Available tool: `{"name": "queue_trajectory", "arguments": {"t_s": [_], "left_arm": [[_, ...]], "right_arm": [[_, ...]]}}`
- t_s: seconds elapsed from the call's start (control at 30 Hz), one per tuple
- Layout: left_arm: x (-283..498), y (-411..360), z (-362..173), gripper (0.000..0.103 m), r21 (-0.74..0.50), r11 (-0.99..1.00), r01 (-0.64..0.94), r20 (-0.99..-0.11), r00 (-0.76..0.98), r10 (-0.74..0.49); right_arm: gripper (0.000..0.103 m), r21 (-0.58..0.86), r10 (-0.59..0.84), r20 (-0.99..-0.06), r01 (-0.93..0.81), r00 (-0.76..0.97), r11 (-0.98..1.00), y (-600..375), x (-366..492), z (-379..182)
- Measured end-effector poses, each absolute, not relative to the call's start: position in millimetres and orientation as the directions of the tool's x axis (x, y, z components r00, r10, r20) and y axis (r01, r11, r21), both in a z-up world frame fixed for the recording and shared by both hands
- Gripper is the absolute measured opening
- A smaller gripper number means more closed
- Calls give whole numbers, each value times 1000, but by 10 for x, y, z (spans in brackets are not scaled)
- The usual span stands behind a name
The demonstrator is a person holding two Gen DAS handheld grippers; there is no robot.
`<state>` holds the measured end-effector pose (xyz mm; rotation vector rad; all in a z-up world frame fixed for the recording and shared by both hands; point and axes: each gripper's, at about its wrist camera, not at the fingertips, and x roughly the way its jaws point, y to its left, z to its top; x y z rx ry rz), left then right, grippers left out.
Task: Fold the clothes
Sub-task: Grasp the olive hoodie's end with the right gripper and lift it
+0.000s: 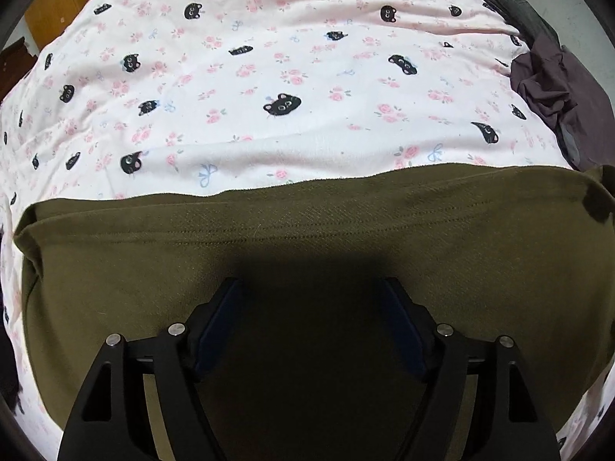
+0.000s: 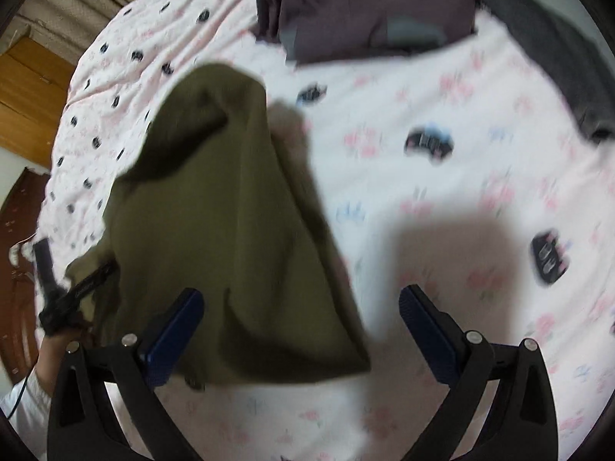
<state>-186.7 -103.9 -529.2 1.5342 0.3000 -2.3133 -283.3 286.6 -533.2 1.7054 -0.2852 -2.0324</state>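
Two grippers, both with jaws apart: our left gripper (image 1: 311, 288) hovers low over the olive garment (image 1: 307, 230), which lies on the bed sheet (image 1: 269, 77). Our right gripper (image 2: 301, 299) holds nothing. Beyond lies a purple garment (image 2: 365, 11).

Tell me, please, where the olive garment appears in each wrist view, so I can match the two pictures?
Left wrist: the olive garment fills the lower half, flat on the sheet, under the open left gripper.
Right wrist: the olive garment sits left of centre, partly between the fingers of the open right gripper.
Shared landmark: the purple garment, at right edge in the left view, top centre in the right.
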Motion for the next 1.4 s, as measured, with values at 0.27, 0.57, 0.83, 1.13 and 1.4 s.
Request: {"name": "queue_trajectory", "arguments": {"t_s": [0.27, 0.57, 0.83, 1.13, 1.4], "left_arm": [[-1613, -925, -5137, 71, -15, -900, 436, -884, -427, -192], [-1617, -870, -5302, 72, 6, -901, 434, -888, -411, -204], [-1482, -925, -5181, 72, 7, -894, 448, -875, -431, -223], [-1457, -910, -5314, 73, 29, -900, 435, -887, -405, -224], [-1473, -958, -5393, 76, 7, -906, 424, -895, -401, -195]], "right_arm": [[103, 576, -593, -804, 212, -25, -790, 2776, -2762, -5614], [103, 698, -722, -691, 221, -38, -681, 2547, -2799, -5452], [77, 625, -637, -769, 141, -59, -768, 2504, -2784, -5710], [23, 633, -642, -764, 120, -64, -765, 2631, -2827, -5668], [17, 663, -679, -728, 159, -93, -732, 2699, -2780, -5257]]}}
